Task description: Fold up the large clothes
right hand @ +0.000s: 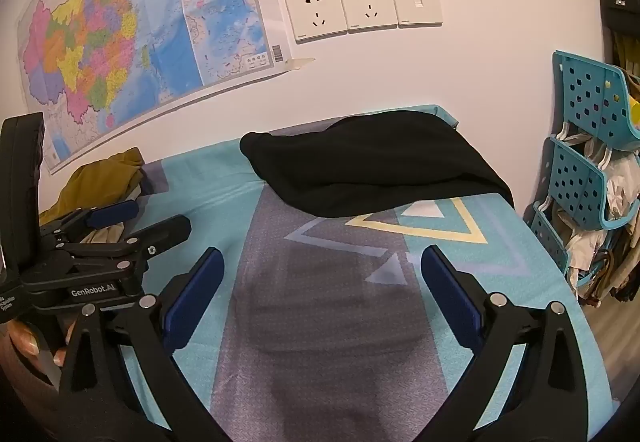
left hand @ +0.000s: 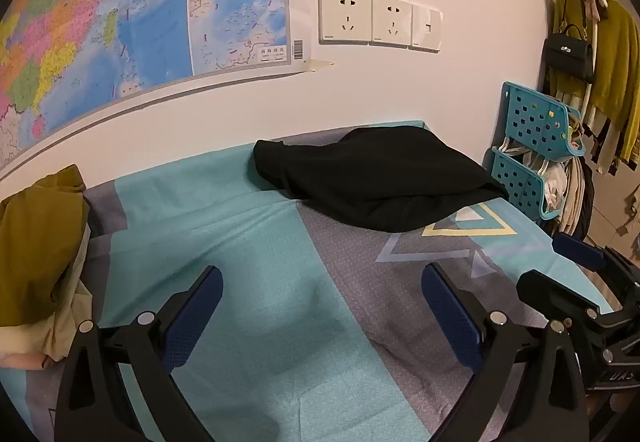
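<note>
Left gripper [left hand: 322, 306]: jaws spread wide, nothing between them; only the bed sheet [left hand: 248, 242] shows in the gap. Tilted downward over the bed.

Right gripper [right hand: 322, 290]: jaws likewise spread wide and empty, over the grey band of the sheet [right hand: 320, 322].

Black garment [left hand: 372, 178]: lies bunched in a loose heap on the bed, well ahead of both sets of jaws, up against the wall. In the left view it sits ahead and slightly right of the gap; in the right view [right hand: 372, 170] it is straight ahead. Neither gripper touches it.

Olive garment [left hand: 36, 242]: crumpled pile with pale cloth under it, to the left of the left jaws, near the wall. Also seen in the right view [right hand: 104, 178], beyond the left gripper [right hand: 148, 220].

In the left view, the right gripper [left hand: 560, 262] shows just right of the right-hand jaw, also spread.

A hand [right hand: 28, 338] grips the left gripper's handle at the lower left edge of the right view.

Ahead, on the wall: map [left hand: 120, 10], sockets [left hand: 380, 20]. To the right of the jaws: teal basket rack [left hand: 532, 146] beside the bed.
</note>
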`<action>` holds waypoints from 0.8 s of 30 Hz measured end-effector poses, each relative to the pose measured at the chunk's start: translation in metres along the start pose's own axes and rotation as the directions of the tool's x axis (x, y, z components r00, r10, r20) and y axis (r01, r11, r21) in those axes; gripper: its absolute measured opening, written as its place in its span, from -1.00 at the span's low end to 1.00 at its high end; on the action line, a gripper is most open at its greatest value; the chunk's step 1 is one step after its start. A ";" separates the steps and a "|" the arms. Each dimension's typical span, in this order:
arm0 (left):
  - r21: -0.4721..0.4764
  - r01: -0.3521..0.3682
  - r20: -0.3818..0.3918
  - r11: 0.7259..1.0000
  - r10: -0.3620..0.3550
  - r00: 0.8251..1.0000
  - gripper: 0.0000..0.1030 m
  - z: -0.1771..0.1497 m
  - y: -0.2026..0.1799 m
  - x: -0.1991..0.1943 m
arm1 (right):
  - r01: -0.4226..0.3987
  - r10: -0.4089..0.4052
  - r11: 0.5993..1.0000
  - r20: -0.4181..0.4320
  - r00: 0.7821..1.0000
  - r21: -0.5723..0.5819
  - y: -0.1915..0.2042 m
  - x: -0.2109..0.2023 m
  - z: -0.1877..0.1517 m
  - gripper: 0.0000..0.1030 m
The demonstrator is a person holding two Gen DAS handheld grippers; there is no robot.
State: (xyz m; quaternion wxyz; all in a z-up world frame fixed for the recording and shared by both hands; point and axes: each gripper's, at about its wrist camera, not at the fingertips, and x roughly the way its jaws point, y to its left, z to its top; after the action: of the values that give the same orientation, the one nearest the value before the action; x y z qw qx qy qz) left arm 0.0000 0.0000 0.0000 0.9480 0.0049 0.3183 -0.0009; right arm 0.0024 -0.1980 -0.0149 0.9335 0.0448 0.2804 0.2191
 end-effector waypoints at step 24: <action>-0.001 -0.001 0.000 1.000 0.001 1.000 0.87 0.000 0.001 -0.001 | -0.002 0.002 1.000 0.001 1.000 0.000 0.001 0.001 0.000 0.89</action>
State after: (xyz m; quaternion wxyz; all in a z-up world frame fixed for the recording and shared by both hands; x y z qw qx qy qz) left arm -0.0003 0.0007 0.0004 0.9479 0.0047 0.3185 -0.0002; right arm 0.0031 -0.1969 -0.0153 0.9333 0.0454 0.2800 0.2201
